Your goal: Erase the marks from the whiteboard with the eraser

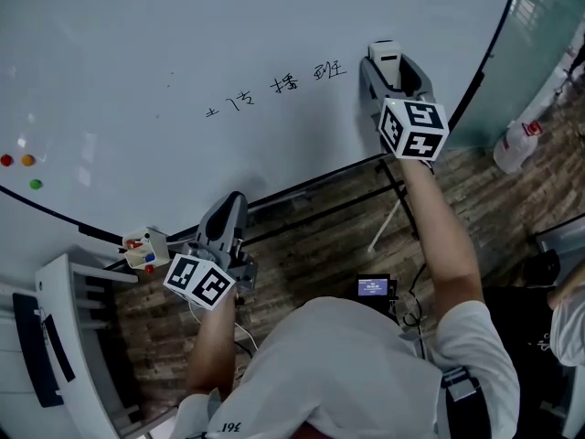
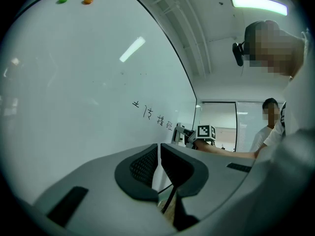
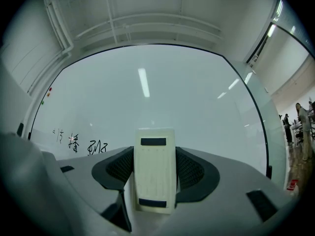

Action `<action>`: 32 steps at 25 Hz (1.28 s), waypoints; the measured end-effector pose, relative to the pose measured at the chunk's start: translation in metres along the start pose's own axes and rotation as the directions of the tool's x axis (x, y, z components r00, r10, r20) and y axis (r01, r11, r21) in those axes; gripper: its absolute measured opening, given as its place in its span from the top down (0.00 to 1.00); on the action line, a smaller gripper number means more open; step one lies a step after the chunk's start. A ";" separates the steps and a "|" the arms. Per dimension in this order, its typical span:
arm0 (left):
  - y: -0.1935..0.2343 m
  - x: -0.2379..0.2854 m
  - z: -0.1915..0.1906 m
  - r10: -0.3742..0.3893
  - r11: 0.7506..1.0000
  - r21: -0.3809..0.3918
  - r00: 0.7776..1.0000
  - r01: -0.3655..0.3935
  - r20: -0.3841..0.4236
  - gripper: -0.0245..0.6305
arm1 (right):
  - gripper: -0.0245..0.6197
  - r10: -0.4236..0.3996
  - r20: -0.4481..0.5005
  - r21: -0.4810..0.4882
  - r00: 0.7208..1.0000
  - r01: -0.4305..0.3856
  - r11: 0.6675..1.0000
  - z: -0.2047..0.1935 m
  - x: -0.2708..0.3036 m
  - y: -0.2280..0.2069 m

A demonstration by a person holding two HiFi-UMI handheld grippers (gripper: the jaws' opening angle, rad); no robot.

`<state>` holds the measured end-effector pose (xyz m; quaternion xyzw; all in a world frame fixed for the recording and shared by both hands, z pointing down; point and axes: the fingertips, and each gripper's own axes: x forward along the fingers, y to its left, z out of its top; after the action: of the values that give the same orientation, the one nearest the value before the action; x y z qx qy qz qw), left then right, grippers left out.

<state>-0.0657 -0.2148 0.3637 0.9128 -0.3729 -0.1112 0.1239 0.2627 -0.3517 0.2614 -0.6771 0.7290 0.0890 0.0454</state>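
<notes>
Far L on the whiteboard (image 1: 183,35), 3 magnets (image 1: 27,160) are stuck: red, orange, green. Below the board's bottom edge 1 small box (image 1: 146,248) w/ red & blue bits is perched; what's in it can't be told.

Next, the left gripper (image 1: 232,210) is held low by the board's bottom edge, well apart from the writing. Its jaws are pressed nearly together, w/ nothing between them.

Mid-board, the marks (image 1: 286,83) are found: 4 clusters of black handwriting in 1 row. The row's long axis runs L to R, climbing a bit toward the R in the head view. None looks wiped yet.

Just R of the last cluster, the eraser (image 1: 385,51) is pinched by the right gripper (image 1: 388,62), w/ the jaws clamped on its 2 long sides. It's cream w/ 2 dark bars. Its long axis lies along the jaws, i.e. roughly across the row. It's pointed at the board, but contact can't be confirmed.

Key relation: the marks lie to the L of the eraser, so a leftward sweep along the row is judged to be what's needed. The right hand is far nearer; the left is judged not needed.

Far R, 1 white bottle (image 1: 516,144) is stood on the floor.

Count: 1 board, 1 eraser, 4 mark clusters, 2 grippers.
</notes>
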 end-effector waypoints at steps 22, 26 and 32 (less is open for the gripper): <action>0.019 -0.012 -0.002 -0.027 1.000 -0.014 0.999 0.027 -0.017 0.95 | 0.54 -0.010 0.026 0.097 1.000 0.007 0.995 0.001 0.001 0.061; 0.025 -0.018 0.000 -0.024 1.000 -0.016 1.000 0.024 -0.013 0.95 | 0.54 -0.006 0.022 0.103 1.000 0.004 0.995 0.000 0.002 0.071; 0.030 -0.023 0.002 -0.026 0.999 -0.025 1.000 0.025 -0.004 0.95 | 0.54 -0.002 0.023 0.097 1.000 -0.001 0.995 0.002 0.002 0.085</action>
<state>-0.1018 -0.2198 0.3738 0.9161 -0.3596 -0.1155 0.1345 0.1779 -0.3472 0.2647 -0.6732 0.7318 0.0612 0.0867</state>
